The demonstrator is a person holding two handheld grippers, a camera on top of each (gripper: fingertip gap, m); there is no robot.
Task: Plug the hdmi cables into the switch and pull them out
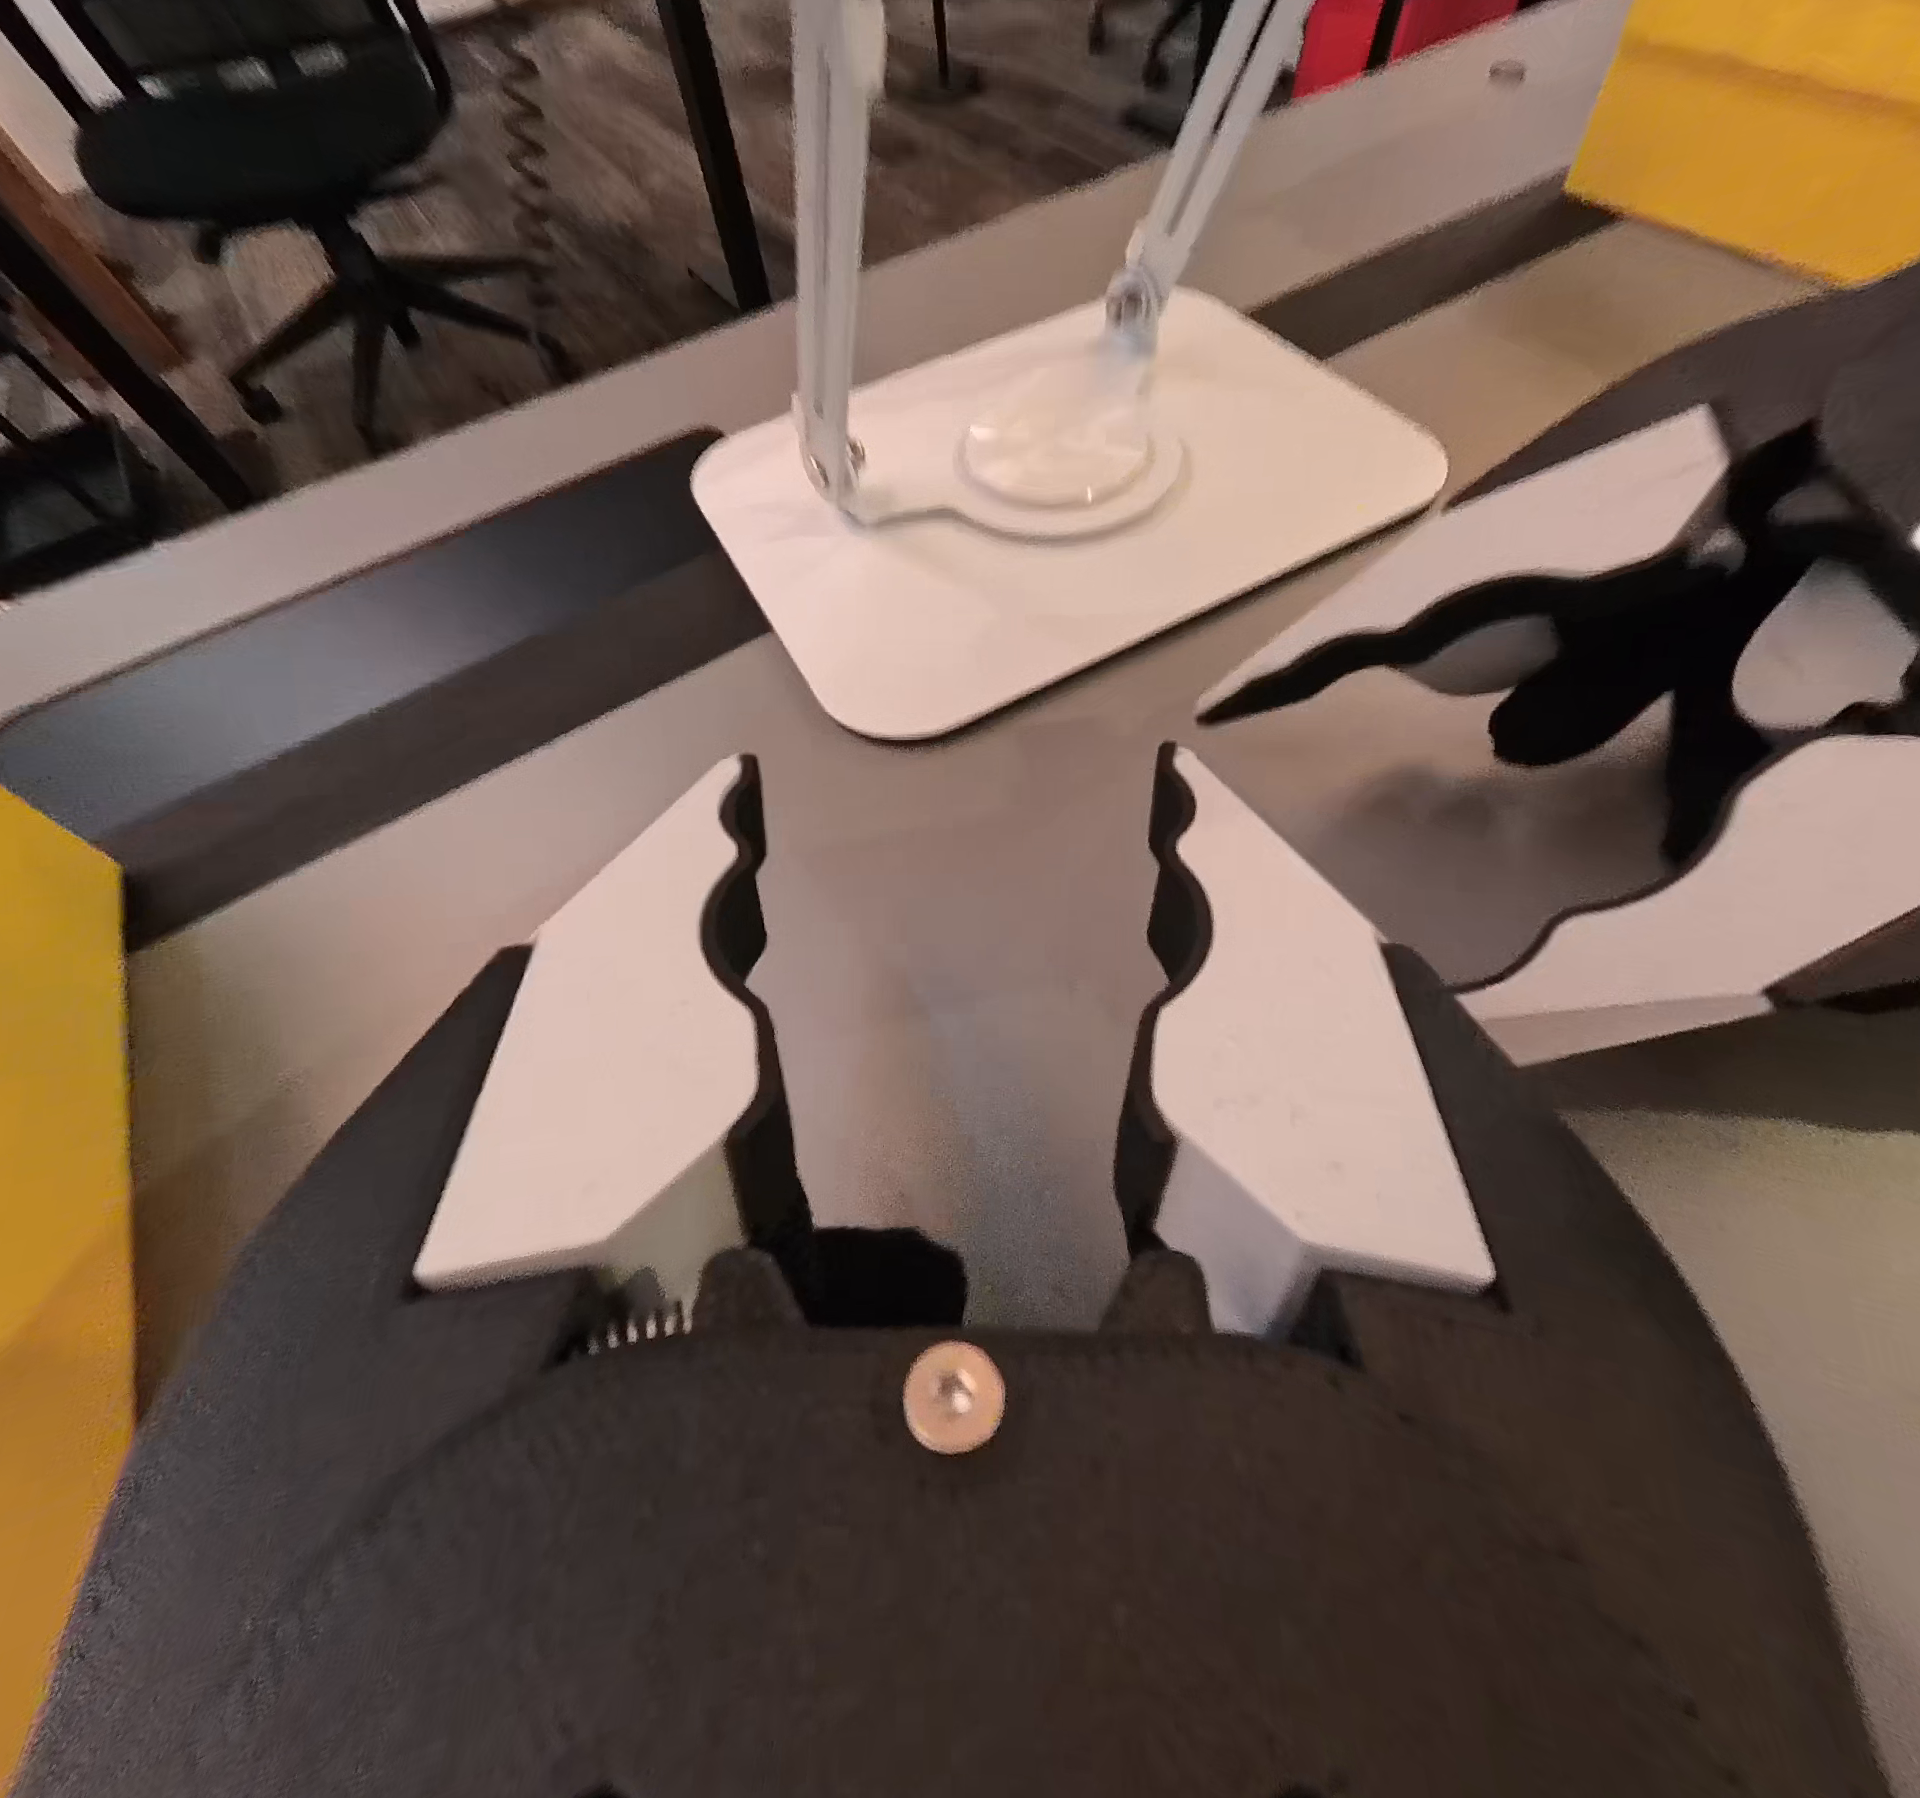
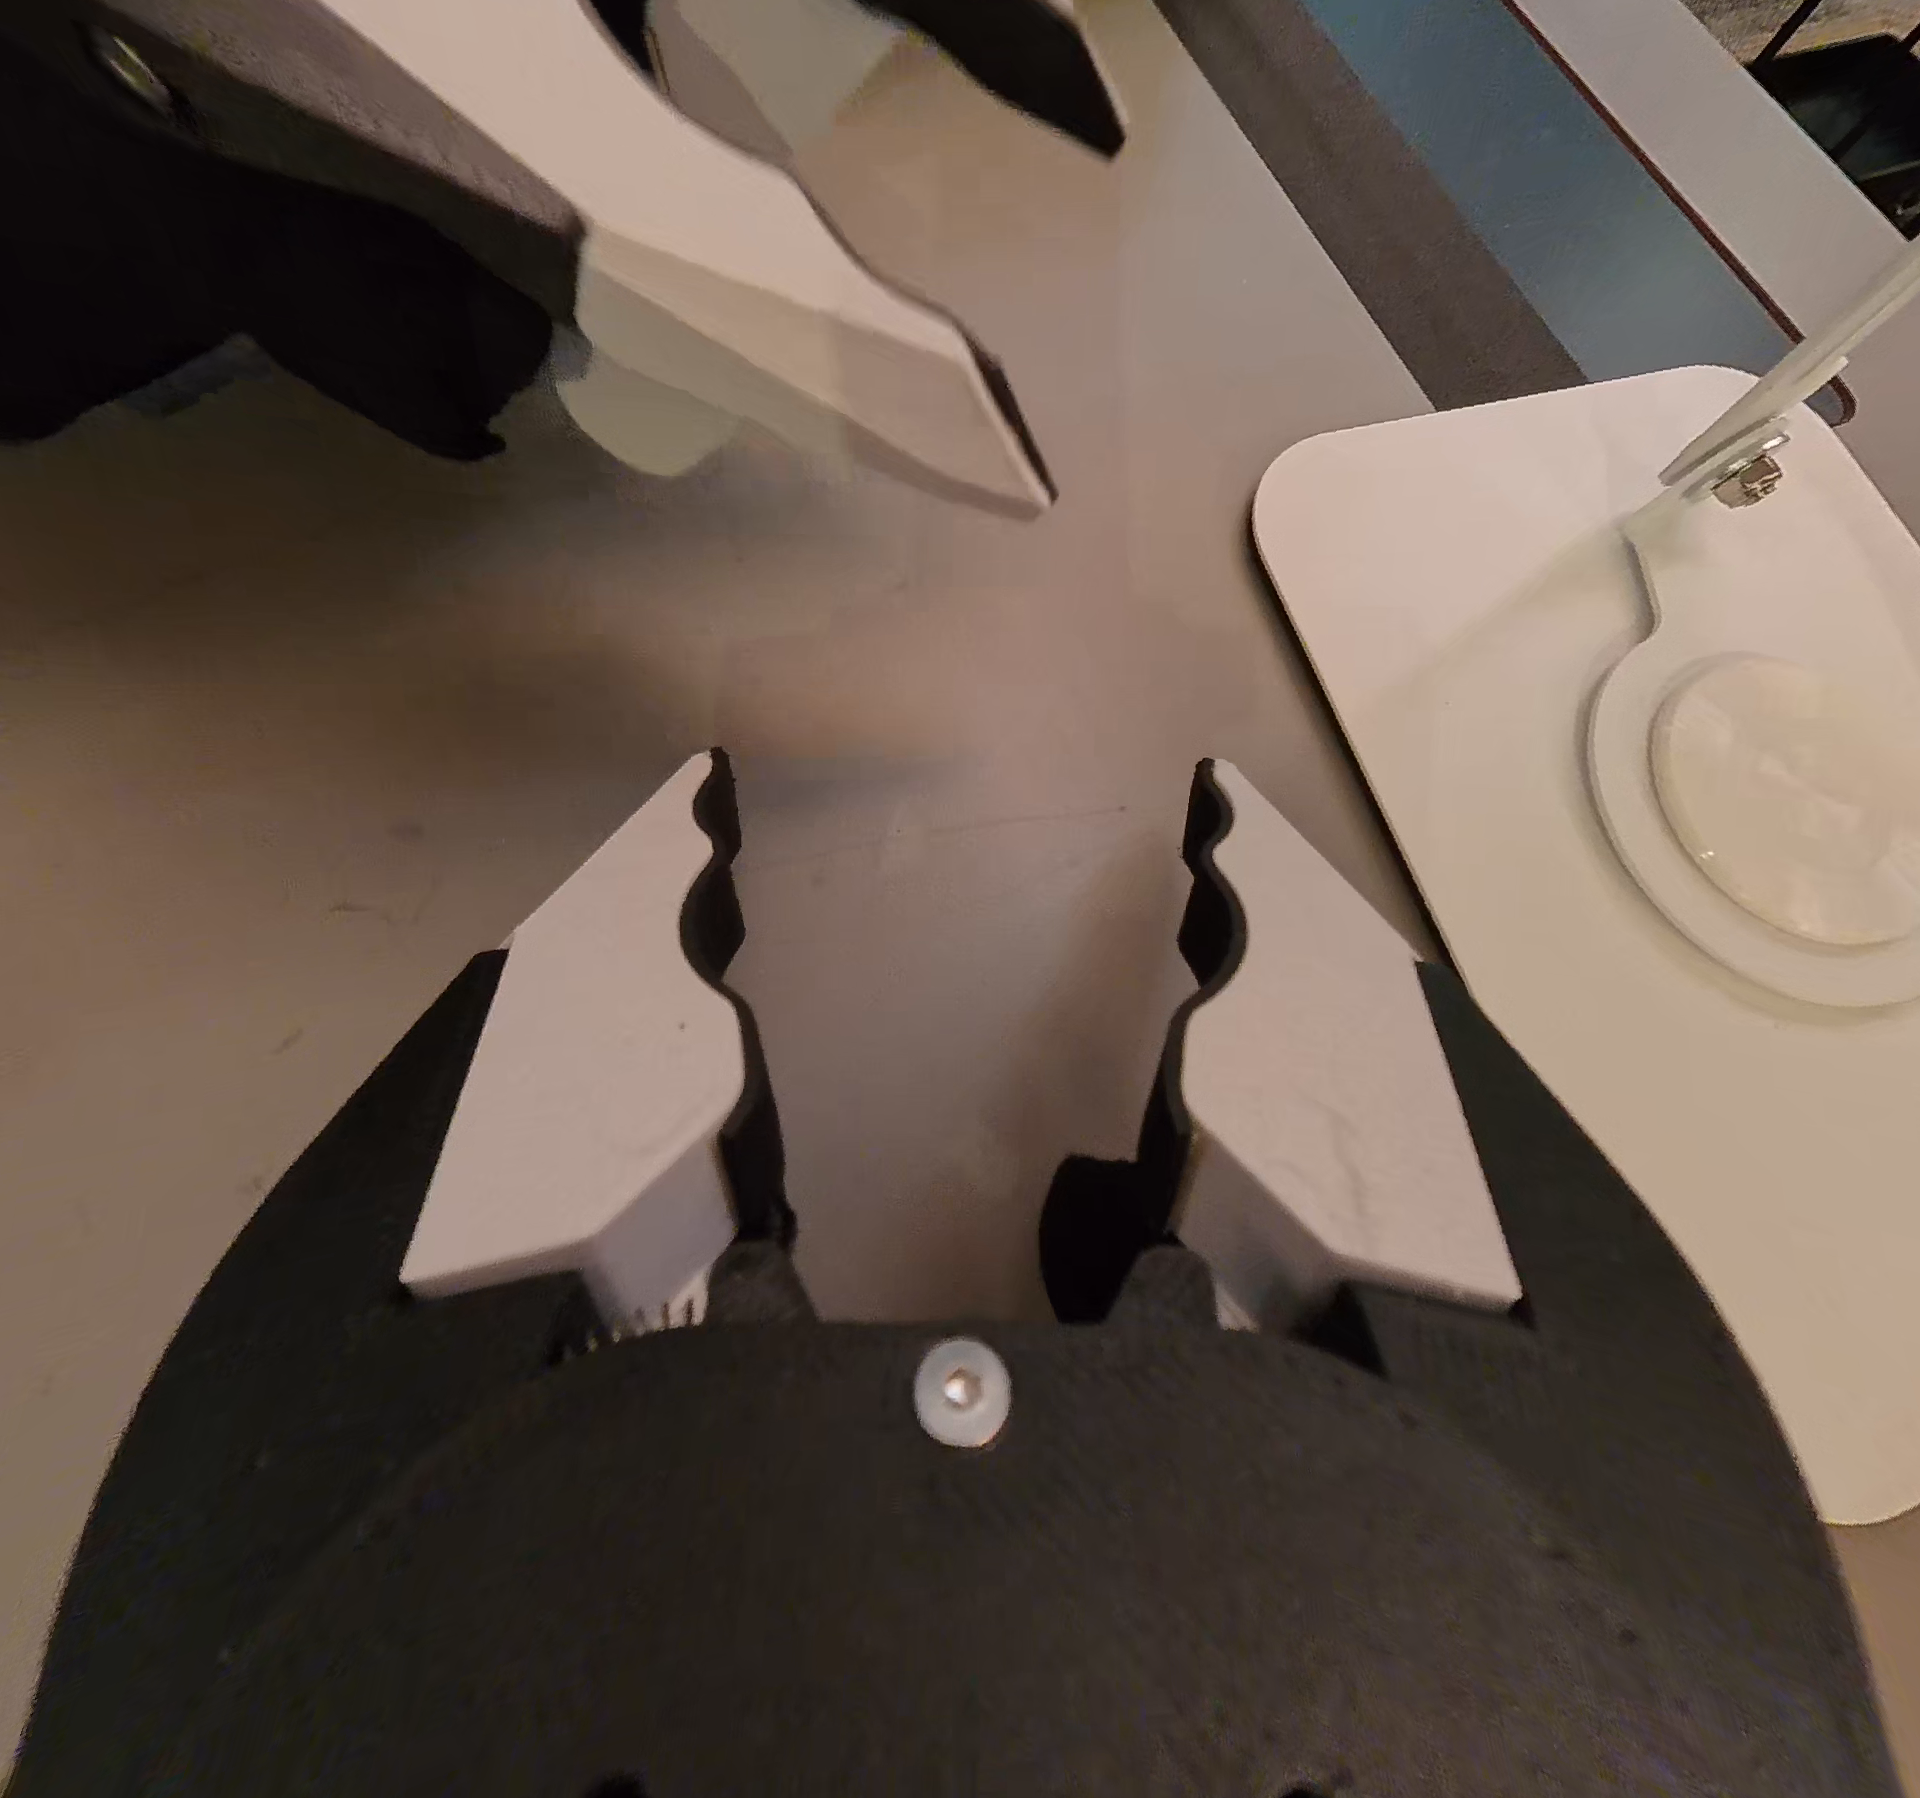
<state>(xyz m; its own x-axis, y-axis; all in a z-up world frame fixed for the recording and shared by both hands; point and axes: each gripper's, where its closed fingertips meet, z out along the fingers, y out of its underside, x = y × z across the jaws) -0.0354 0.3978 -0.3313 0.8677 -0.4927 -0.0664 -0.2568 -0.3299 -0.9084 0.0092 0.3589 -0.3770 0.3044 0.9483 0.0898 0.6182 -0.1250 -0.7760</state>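
a: ok going left to right. from the left wrist cam we've got a yellow box (image 1: pixel 57 1073) at the far left edge, then a black office chair (image 1: pixel 270 148) way back on the floor past the desk. our left gripper (image 1: pixel 958 813) sits in the middle, white fingers w/ black wavy inner pads, spread apart, nothing between them, just bare grey table (image 1: pixel 956 917) underneath.

b: yep, same for us. straight ahead of it is the white stand base (image 1: pixel 1070 543), flat on the table, w/ two pale arms going up from it. then the right gripper (image 1: pixel 1351 709) pokes in from the right side, blurry, near the base but not touching it afaict. another yellow block (image 1: pixel 1766 65) at top right.

a: right wrist cam now. the left gripper (image 2: pixel 1070 314) comes in from the upper left, blurred. our right gripper (image 2: pixel 961 782) is centre frame, fingers also parted, nothing in them, over bare table (image 2: pixel 312 813). the white stand base (image 2: pixel 1507 709) is just to its right.

b: and the hdmi cables + switch?

a: we don't see them in either view tbh. can't tell where they are. both tools empty and apart from each other.
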